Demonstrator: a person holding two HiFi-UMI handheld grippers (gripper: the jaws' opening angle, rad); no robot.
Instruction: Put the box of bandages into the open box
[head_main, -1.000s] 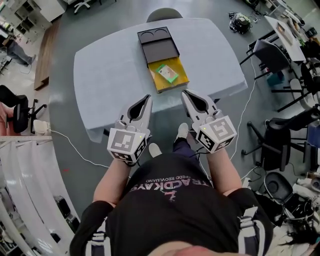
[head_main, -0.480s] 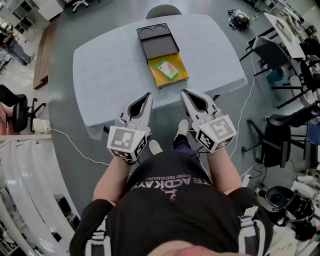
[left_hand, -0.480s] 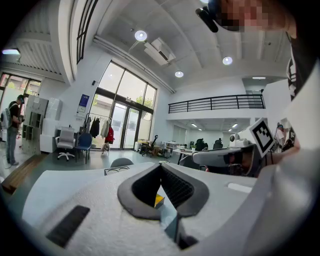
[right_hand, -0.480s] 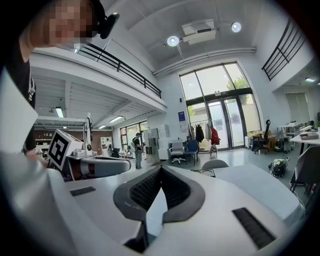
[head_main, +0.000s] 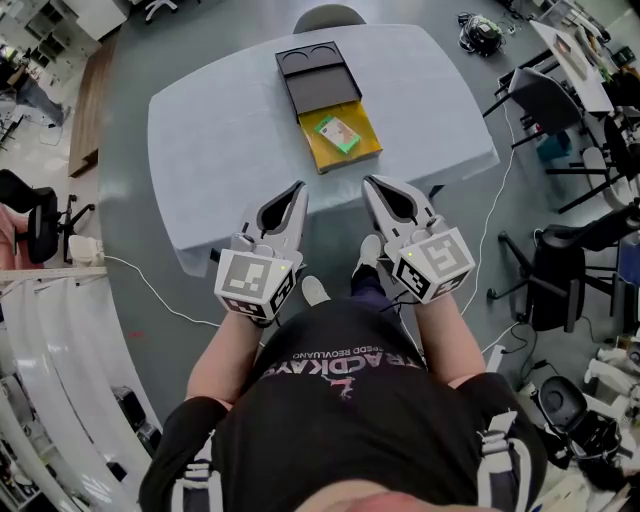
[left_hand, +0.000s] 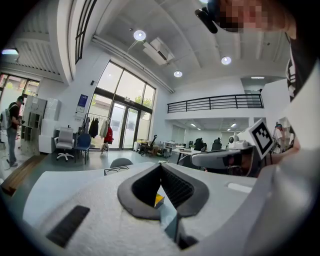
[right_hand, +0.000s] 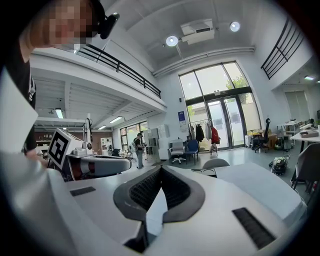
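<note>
Little moved: your left gripper (head_main: 296, 192) and right gripper (head_main: 371, 186) stay at near edge of table (head_main: 220, 130), both jaws pressed together, holding nothing. Bandages (head_main: 338, 133) lie inside open box (head_main: 316, 160). Task looks done; you likely need only keep clear.

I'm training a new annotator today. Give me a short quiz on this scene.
1. True or false: the green bandage box lies inside the yellow open box.
2. The left gripper and right gripper are: A both shut and empty; B both open; C both gripping something.
3. Fill in: the black tray lies at the yellow open box's ___ end, seen from the person.
Key: 1 true; 2 A; 3 far.
</note>
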